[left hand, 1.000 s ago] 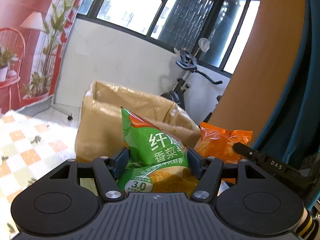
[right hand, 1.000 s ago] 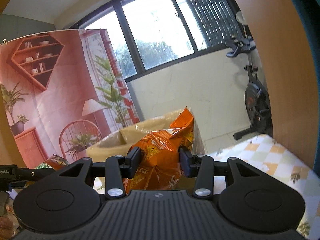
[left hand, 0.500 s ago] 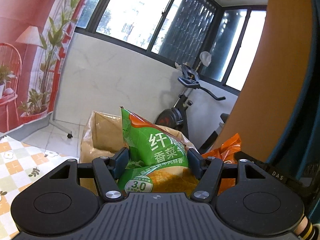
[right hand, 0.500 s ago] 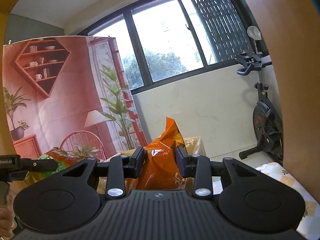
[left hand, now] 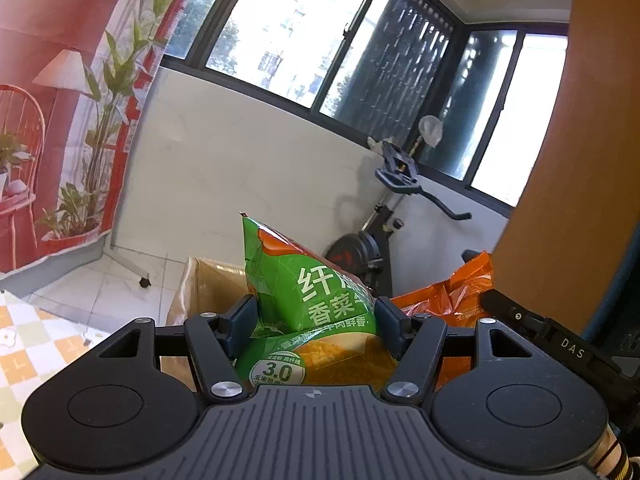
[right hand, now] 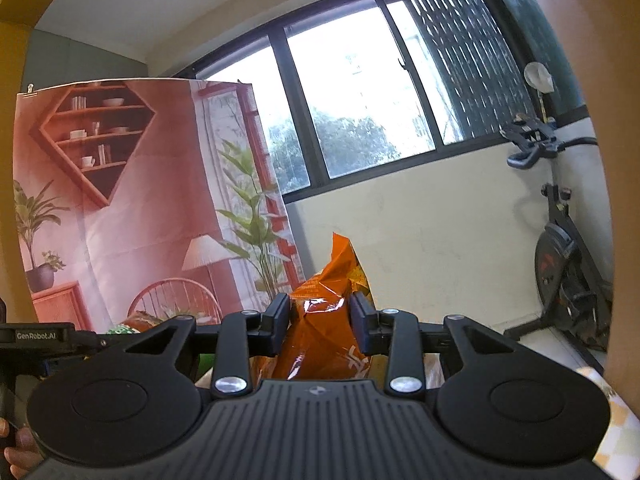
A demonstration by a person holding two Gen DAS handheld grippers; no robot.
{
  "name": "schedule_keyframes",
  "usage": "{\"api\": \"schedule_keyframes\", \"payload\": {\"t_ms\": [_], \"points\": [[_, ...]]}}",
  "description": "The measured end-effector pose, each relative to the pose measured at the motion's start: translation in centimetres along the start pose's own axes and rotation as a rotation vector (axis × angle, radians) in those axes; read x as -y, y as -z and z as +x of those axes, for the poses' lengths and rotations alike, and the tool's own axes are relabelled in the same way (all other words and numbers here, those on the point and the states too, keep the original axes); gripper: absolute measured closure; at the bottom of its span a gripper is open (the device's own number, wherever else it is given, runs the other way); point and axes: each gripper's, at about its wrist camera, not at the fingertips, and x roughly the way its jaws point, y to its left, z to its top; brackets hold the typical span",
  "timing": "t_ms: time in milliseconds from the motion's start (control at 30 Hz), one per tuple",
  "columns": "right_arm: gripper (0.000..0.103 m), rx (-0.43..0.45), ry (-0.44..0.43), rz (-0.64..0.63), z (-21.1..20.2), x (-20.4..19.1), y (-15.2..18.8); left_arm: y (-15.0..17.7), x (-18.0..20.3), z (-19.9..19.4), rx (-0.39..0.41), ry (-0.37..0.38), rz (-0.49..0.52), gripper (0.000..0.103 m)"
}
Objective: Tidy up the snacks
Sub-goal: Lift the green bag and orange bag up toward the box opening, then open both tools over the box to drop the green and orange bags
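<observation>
My left gripper is shut on a green snack bag with Chinese print and holds it upright in the air. A brown cardboard box with open flaps stands just beyond and below it. My right gripper is shut on an orange snack bag, also held upright. In the left wrist view the orange bag and the other gripper show at the right. In the right wrist view the left gripper shows at the left edge; the box is almost hidden there.
An exercise bike stands behind the box by the white wall under the windows. A printed backdrop of a red room hangs at the left. A checked tablecloth lies at the lower left. An orange panel fills the right.
Both grippers have risen and tilted upward with their bags. The box has sunk lower in both views and more of the windows shows.
</observation>
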Motion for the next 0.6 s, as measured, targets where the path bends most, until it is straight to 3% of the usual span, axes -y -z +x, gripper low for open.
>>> {"api": "schedule_keyframes", "payload": {"t_ms": [233,300,333,467,600], "points": [[0.070,-0.022,0.005,0.013,5.3,1.2,0.4,-0.7,0.2,3.8,-0.024,-0.056,0.051,0.036],[0.076,-0.039,0.015,0.016,6.4,1.6,0.8,-0.7,0.2,4.6,-0.039,-0.068,0.062,0.036],[0.088,-0.050,0.018,0.018,6.8,1.8,1.0,-0.7,0.2,4.8,-0.047,-0.075,0.067,0.036],[0.085,-0.134,0.063,0.031,8.9,2.7,1.8,-0.4,0.2,6.0,-0.113,-0.100,0.103,0.034],[0.083,-0.181,0.106,0.046,9.2,3.4,2.3,-0.1,0.2,5.9,-0.140,-0.133,0.146,0.021]]}}
